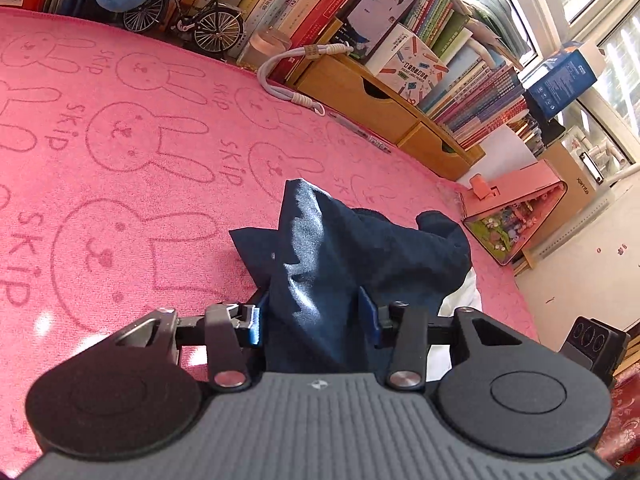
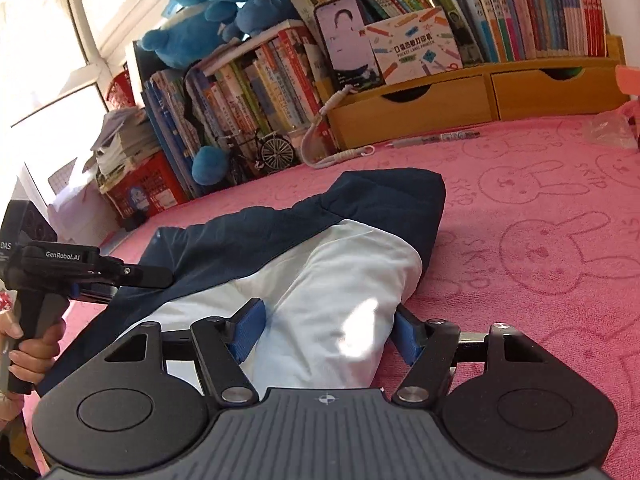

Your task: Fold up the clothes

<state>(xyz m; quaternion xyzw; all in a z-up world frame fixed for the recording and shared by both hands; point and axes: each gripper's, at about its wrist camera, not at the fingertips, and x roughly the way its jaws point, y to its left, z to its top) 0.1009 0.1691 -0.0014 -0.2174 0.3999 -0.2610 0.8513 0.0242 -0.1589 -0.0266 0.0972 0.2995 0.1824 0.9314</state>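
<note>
Left tool pinching navy cloth — right tool clamped on white cloth.
Both fabrics bunch between blue pads over the pink towel — covering the table.

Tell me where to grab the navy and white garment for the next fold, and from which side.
Take the garment by its near edge, low from the front, one claw per part: the left claw on the bunched navy cloth, the right claw on the white part. That edge faces the claws and its raised folds give them something to pinch.
</note>
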